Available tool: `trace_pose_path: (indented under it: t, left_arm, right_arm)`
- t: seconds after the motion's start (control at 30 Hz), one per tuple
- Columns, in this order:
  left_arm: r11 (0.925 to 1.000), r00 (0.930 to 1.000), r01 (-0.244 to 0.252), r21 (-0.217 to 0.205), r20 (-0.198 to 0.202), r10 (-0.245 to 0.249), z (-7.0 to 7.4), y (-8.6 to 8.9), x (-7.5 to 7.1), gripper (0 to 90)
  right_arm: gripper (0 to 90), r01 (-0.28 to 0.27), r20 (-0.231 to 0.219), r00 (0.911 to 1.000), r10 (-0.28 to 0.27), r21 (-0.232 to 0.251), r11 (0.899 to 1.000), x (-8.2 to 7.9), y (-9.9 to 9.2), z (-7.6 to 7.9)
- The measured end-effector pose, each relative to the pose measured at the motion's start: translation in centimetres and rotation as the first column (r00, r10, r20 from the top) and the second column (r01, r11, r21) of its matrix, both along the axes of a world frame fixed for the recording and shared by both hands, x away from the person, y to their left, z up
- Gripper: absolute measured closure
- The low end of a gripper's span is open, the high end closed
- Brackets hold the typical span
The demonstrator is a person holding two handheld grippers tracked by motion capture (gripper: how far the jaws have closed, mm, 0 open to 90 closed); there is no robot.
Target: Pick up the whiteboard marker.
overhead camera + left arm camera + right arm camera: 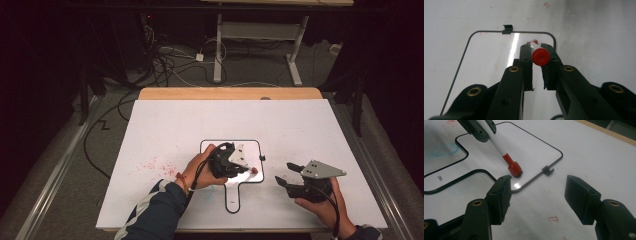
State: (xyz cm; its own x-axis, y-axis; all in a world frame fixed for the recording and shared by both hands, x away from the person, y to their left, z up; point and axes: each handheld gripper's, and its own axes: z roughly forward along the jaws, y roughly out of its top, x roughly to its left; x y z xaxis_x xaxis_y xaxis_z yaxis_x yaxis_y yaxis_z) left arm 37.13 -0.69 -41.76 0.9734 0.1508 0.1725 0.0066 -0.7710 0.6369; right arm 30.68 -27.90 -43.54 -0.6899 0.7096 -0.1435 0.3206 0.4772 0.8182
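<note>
Gripping marker point(540, 56), left gripper point(537, 53) (eraser end point(515, 169) on whiteboard point(531, 142)); right gripper point(537, 192) agape

overhead plus close tool views (shared whiteboard point(210, 150))

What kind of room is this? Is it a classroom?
Probably not a classroom; it looks more like a lab or workshop for recording. A person works at a white table with a handheld left gripper holding a red marker over a small whiteboard, and loose cables trail across the dark floor.
</note>
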Motion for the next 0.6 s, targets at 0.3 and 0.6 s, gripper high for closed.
trace_pose_path:
  t: [0.3,0.6]
  left_arm:
    - [0.9996,0.9995,-0.026,0.014,-0.019,0.026,0.1,2.2,0.0,78.4]
    - [0.9932,0.9929,-0.114,0.022,-0.032,0.115,0.0,8.4,-0.5,78.4]
  right_arm:
    - [39.3,0.008,0.003,1.0,-0.008,0.001,1.0,-0.2,-0.3,0.1]
    - [39.2,0.004,0.001,1.0,-0.004,-0.006,1.0,-0.2,0.0,0.0]
